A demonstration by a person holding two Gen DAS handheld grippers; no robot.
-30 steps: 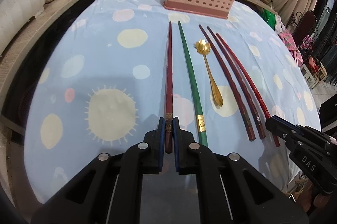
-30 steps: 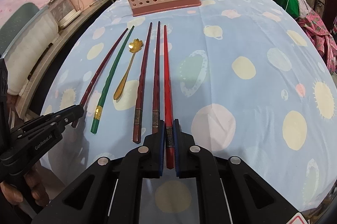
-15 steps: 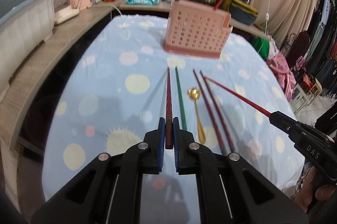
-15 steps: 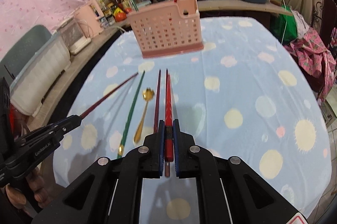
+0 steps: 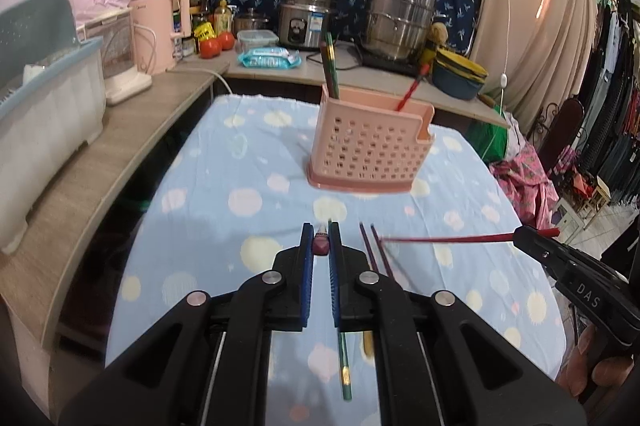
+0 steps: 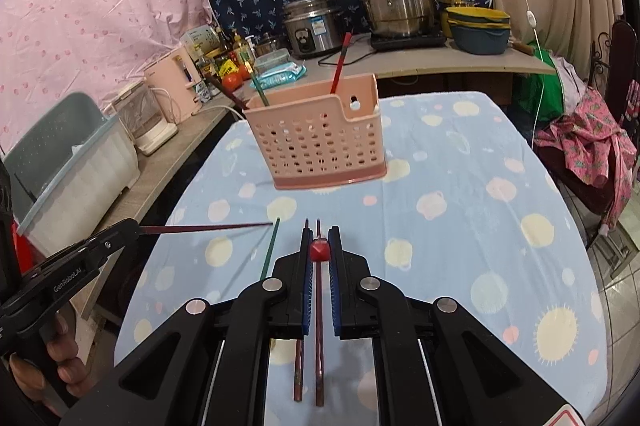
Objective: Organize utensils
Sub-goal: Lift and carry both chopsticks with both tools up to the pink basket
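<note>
While the left gripper [image 5: 321, 246] clamps a maroon chopstick [image 5: 321, 246] end-on, the right gripper [image 6: 319, 250] pinches a red chopstick [image 6: 319, 251], pink basket [image 6: 320, 150] straight ahead of both.

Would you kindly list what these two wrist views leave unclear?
- Gold spoon, left wrist view: mostly hidden behind the left gripper.
- Pink perforated utensil basket, both views: its wall hides the lower ends of the chopsticks inside.
- Dark maroon chopsticks on the table, right wrist view: middle hidden by the right gripper.
</note>
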